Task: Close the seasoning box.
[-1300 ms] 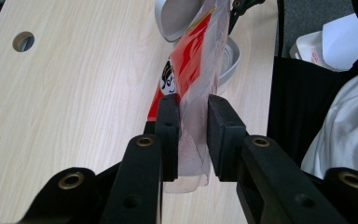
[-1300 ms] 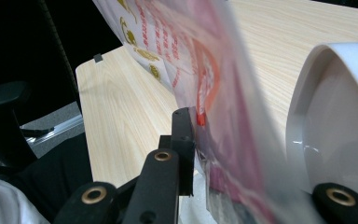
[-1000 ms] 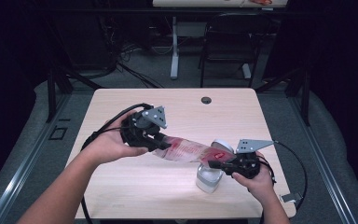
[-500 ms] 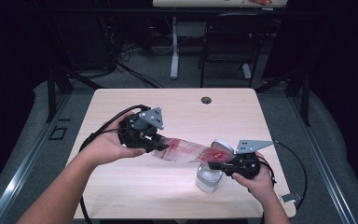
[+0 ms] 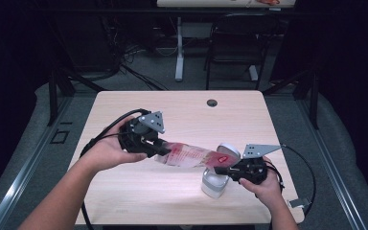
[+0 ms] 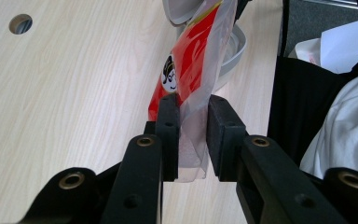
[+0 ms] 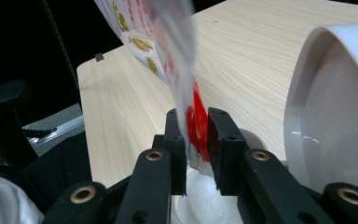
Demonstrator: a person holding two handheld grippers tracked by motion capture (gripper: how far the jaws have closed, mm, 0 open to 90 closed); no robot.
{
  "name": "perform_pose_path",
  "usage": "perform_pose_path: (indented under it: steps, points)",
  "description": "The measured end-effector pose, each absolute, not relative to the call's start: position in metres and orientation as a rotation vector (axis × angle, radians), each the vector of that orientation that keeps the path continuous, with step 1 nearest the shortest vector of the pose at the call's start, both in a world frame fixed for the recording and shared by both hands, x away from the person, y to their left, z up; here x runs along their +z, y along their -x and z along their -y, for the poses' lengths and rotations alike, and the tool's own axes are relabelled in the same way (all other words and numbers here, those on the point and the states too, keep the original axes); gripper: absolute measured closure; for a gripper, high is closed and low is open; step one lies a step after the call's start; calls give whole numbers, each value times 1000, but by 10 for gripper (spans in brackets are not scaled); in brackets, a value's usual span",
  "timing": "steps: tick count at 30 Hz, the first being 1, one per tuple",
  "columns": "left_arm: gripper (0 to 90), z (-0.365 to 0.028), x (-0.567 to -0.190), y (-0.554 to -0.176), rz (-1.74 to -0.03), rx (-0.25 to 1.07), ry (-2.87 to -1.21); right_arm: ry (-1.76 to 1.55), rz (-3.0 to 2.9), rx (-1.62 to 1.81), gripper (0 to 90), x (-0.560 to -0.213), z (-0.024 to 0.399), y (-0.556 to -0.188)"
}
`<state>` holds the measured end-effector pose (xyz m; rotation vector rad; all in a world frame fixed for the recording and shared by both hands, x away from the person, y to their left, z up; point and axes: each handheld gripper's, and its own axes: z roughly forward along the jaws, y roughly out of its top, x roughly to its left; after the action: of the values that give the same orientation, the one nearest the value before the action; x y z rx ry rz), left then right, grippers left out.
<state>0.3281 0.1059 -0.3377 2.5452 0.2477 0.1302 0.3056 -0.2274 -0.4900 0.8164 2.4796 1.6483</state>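
A red and clear plastic bag (image 5: 191, 155) hangs stretched between my two grippers, just above the table. My left gripper (image 5: 160, 149) is shut on its clear end; in the left gripper view the film (image 6: 191, 60) runs up from between the pads of that gripper (image 6: 193, 109). My right gripper (image 5: 220, 168) is shut on the red end, seen as the bag (image 7: 168, 42) pinched in the same gripper (image 7: 196, 122). A small white container (image 5: 214, 184) stands right under the red end, its round lid (image 5: 229, 149) tipped up behind it.
The light wooden table (image 5: 182, 110) has a round cable hole (image 5: 212, 102) near its far edge. Black cables trail from both grippers across the front corners. A chair and desk legs stand on the dark floor beyond the table.
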Motion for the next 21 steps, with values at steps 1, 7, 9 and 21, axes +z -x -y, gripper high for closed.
perform_pose_path:
  steps: [1,7,9,21]
  points:
    - [761,-107,-338,-328,-248,129,-2544,-819,-2477,1650,788,-490,227,-305]
    - [761,-112,-343,-329,-265,118,-2530,-817,-2472,1653,795,-490,227,-306]
    - [762,-114,-345,-329,-270,113,-2527,-813,-2471,1649,797,-490,227,-305]
    - [760,-124,-355,-331,-301,95,-2520,-808,-2449,1645,822,-488,226,-304]
